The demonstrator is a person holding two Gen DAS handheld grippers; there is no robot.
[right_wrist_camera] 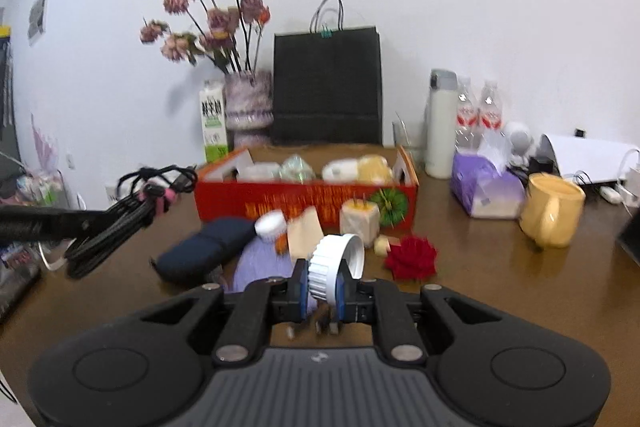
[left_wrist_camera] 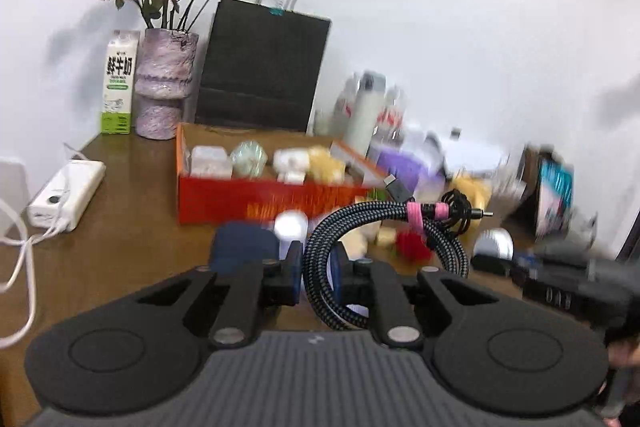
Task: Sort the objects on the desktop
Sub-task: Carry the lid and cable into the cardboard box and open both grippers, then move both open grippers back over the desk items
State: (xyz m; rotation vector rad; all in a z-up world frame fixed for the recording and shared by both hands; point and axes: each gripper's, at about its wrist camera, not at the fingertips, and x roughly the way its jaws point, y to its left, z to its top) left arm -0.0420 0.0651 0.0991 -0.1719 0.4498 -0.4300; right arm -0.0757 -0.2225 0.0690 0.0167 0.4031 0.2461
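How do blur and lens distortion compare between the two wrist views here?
Left wrist view: strong motion smear toward the right, where the white insulated bottle and clutter streak; the coiled black braided cable in the left gripper stays fairly sharp. Right wrist view: mostly crisp; the yellow ceramic mug reads clearly, and only the white ribbed cap in the right gripper is soft. Both show fisheye bending and dark corners.

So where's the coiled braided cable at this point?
The braided cable is off the desk, clamped in the left gripper. In the right wrist view it hangs at the left edge, above the table in front of the red box.
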